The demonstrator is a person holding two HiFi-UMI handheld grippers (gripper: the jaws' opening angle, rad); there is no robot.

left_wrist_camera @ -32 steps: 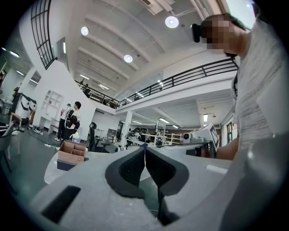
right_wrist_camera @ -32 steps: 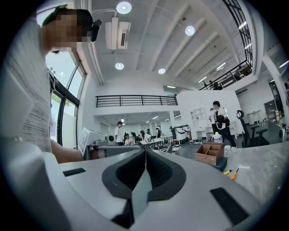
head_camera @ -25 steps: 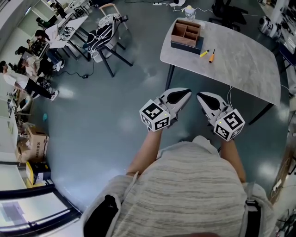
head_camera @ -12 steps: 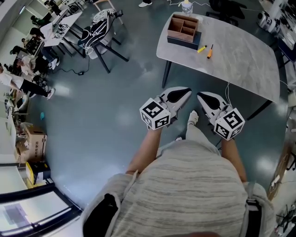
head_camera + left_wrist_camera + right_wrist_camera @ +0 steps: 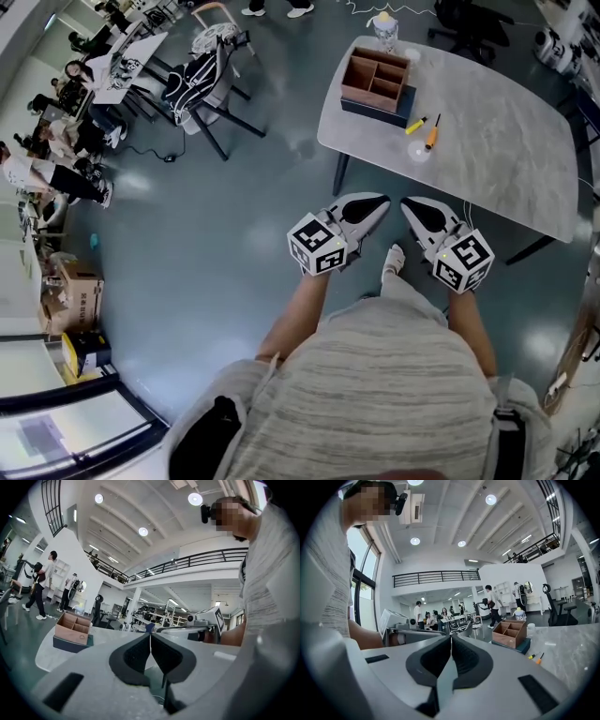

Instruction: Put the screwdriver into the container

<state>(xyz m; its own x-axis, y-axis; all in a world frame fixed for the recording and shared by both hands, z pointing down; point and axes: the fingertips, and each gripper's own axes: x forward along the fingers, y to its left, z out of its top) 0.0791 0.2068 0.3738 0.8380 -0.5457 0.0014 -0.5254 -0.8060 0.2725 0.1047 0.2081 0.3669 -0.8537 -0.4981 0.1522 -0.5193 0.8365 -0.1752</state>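
So the table (image 5: 497, 141) sits a bit nearer to the grippers than it did a second ago, and a shoe (image 5: 394, 260) now pokes out below them. I read that as the person stepping up to the table. Both hands have come forward and slightly down together. Nothing has been picked up. The left gripper (image 5: 375, 202) has its jaws pressed together with nothing between them, and the right gripper (image 5: 412, 206) is the same: clenched and empty. So I'd say this is only the approach, and the real work hasn't started.

There are actually two candidates on the table. An orange screwdriver (image 5: 432, 132) and a shorter yellow screwdriver (image 5: 415, 125) lie side by side, close but not touching. They're just beside the container (image 5: 354, 94), on the side nearer the person. Both lie flat on the bare tabletop with nothing on top of them. The orange screwdriver has a thin dark shaft pointing away. The container is an open wooden box with dividers, sitting on a dark base near the far corner. Its compartments look empty from here.

The jaws will need to open before either tool can be grabbed.
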